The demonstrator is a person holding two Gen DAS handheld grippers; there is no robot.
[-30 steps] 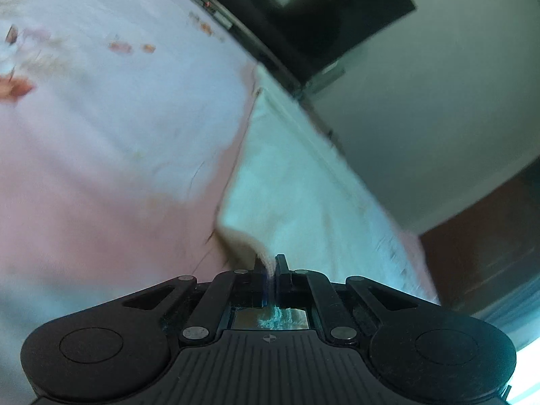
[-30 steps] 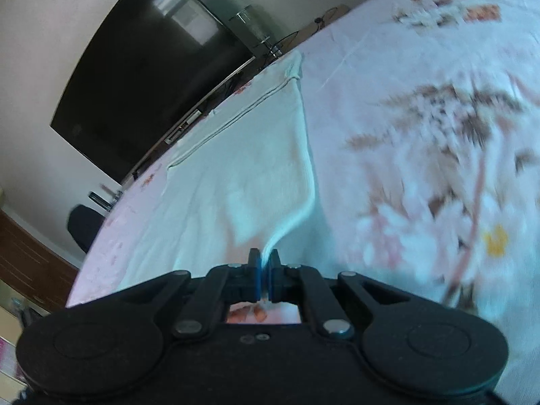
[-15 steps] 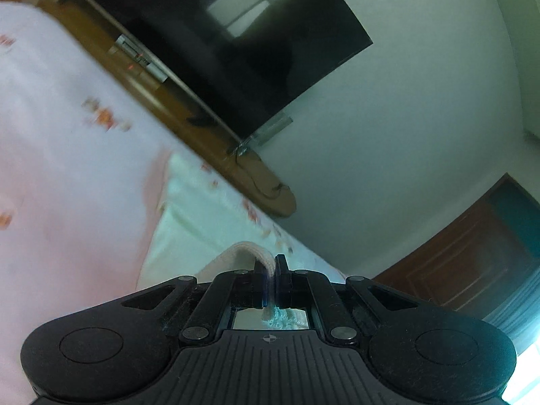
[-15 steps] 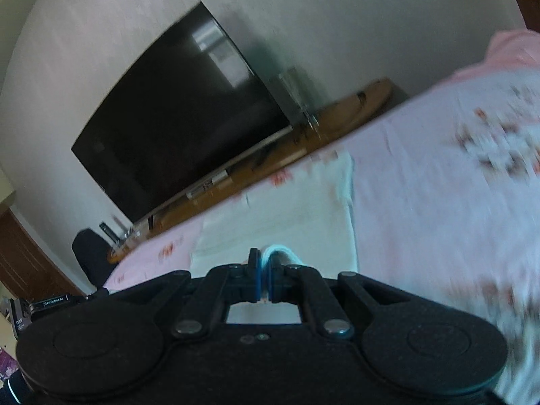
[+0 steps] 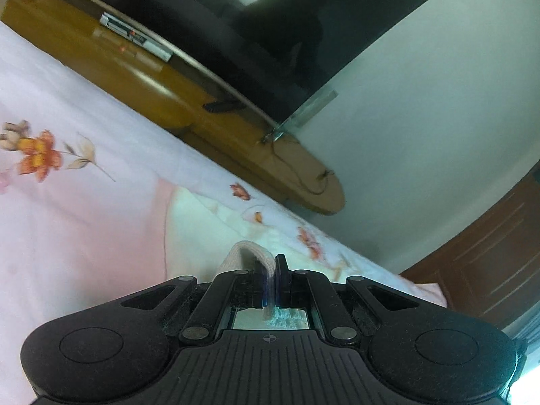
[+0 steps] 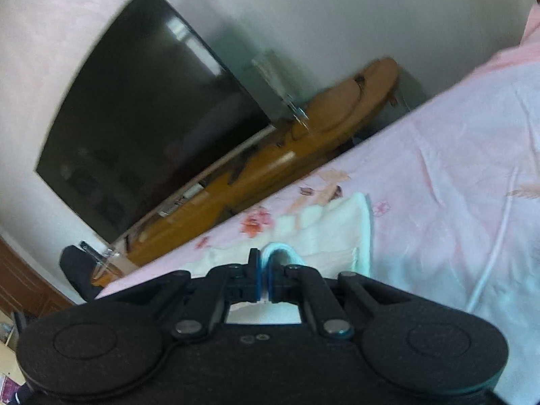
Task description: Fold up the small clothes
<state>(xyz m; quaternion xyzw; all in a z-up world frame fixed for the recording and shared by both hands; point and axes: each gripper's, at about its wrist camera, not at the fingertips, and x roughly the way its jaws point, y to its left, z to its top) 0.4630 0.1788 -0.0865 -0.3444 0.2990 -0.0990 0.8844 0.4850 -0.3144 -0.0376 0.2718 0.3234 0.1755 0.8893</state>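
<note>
Left wrist view: both claws, left claw (image 5: 270,281) and right claw (image 6: 264,278), pinch the white garment (image 5: 199,233), mostly hidden beneath them.

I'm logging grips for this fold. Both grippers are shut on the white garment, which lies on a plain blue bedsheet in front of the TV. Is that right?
Not quite. The bedsheet is pink with flowers, not plain blue, as the left wrist view shows. The left gripper and right gripper are shut on the white garment, in front of the TV.
</note>
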